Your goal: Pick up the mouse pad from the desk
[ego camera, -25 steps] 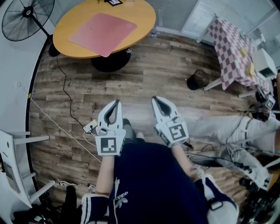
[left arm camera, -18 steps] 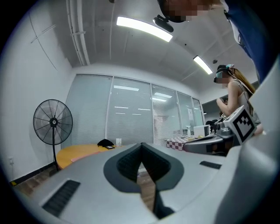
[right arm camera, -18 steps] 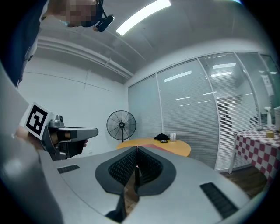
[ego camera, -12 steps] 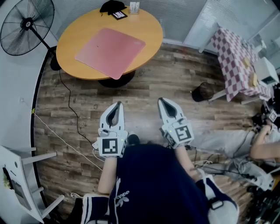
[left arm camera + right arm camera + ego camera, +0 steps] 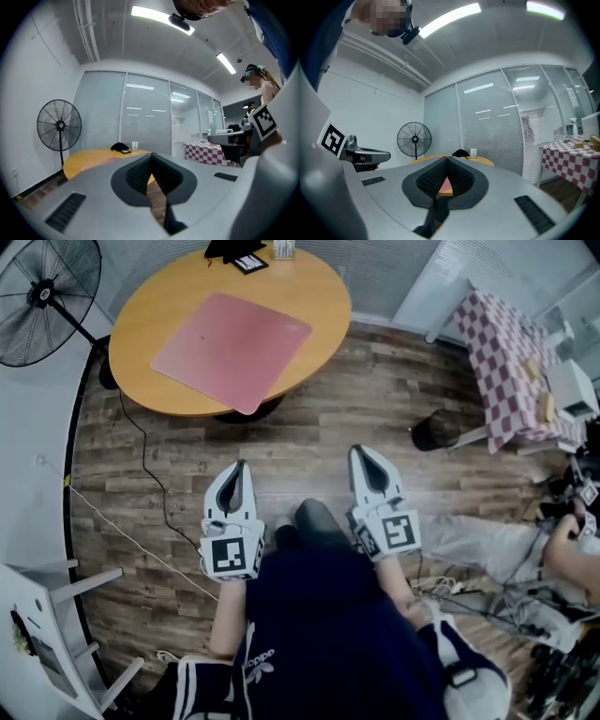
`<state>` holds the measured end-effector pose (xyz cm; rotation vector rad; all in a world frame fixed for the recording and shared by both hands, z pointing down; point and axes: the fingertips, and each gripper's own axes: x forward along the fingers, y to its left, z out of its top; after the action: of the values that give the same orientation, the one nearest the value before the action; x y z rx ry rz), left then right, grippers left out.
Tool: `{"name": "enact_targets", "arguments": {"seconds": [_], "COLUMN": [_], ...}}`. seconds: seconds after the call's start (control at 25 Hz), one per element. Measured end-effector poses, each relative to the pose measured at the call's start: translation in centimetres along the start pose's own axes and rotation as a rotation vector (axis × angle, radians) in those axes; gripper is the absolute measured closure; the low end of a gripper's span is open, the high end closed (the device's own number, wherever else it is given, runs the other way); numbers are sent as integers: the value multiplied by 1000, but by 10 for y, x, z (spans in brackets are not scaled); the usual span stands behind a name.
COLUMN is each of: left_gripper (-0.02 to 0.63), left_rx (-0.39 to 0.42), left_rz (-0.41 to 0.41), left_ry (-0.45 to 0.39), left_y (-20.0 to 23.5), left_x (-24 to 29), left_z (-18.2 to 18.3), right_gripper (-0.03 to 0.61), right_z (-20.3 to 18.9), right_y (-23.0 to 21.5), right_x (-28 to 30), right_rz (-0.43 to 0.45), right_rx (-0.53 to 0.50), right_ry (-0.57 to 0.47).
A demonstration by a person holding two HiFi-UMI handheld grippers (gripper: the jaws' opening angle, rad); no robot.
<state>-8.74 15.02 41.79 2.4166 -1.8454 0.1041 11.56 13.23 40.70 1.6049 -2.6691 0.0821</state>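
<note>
Bright, even light from ceiling strips (image 5: 159,18), glare on glass wall (image 5: 487,122), faint soft shadows, strong fisheye bend, dark corners

The fan (image 5: 42,296) is cut off at the head view's top-left corner. The dark thing (image 5: 230,247) at the far edge of the table (image 5: 141,315) is cut by the top edge, and the pale item (image 5: 283,249) beside it is too small to tell. The right gripper (image 5: 446,158) hides all but a sliver of the mouse pad (image 5: 445,185).
</note>
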Motion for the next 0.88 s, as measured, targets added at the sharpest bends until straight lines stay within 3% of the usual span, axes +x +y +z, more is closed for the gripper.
{"name": "enact_targets", "arguments": {"seconds": [0.28, 0.56, 0.88], "left_gripper": [611, 611, 611], "left_rx": [-7, 22, -3], "left_rz": [20, 70, 124], "left_ry": [29, 55, 35], "left_y": [13, 37, 57], "left_x": [41, 108, 185], "left_z": [-3, 1, 18], "right_gripper": [574, 574, 574], "right_z": [-12, -11, -4], "right_y": [-26, -59, -105], "right_x": [43, 123, 209], "right_rz": [2, 86, 194], "right_rx": [18, 16, -15], "right_ry": [24, 37, 70]}}
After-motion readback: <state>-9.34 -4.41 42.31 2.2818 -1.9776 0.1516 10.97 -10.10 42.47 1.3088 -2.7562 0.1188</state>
